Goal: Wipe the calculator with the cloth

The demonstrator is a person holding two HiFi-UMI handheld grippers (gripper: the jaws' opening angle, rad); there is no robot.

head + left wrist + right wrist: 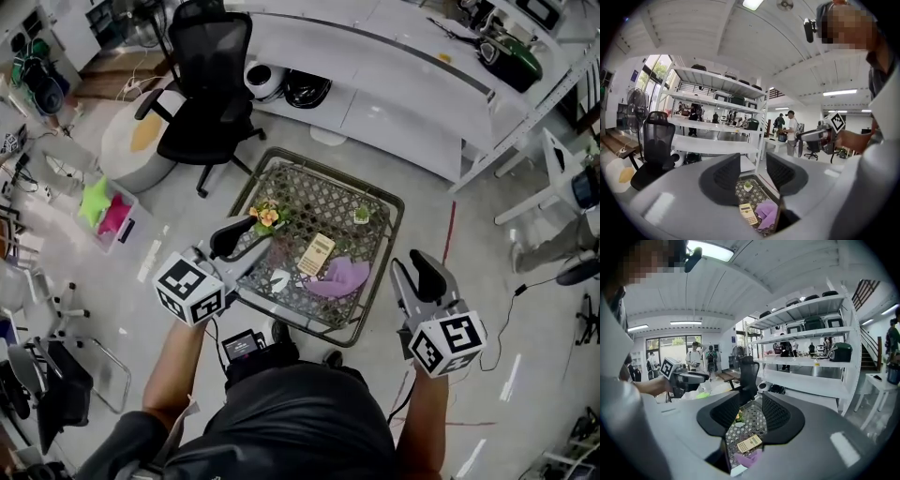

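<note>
On the floor before the person stands a low table (337,173) with a lattice top. The two tools hang at its sides: the left gripper (246,242) over the left edge, and the right gripper (419,272) just outside the right edge, toward the near corner. Each has its jaws spread with nothing between them, and only the tabletop shows through the gaps.

The purple cloth (339,277) lies crumpled toward the near edge, right of the middle, and neither tool touches it. The calculator (316,254) lies flat at about the middle of the tabletop, just beside the cloth's left side; I cannot tell whether the two touch. A bunch of flowers (267,217) stands near the left edge, and a small potted plant (362,215) stands toward the far-right corner.

By my reading the job has not begun: the cloth is not picked up and nothing has been wiped. Still to do are gripping the cloth, perhaps steadying the calculator, and rubbing across its face.
</note>
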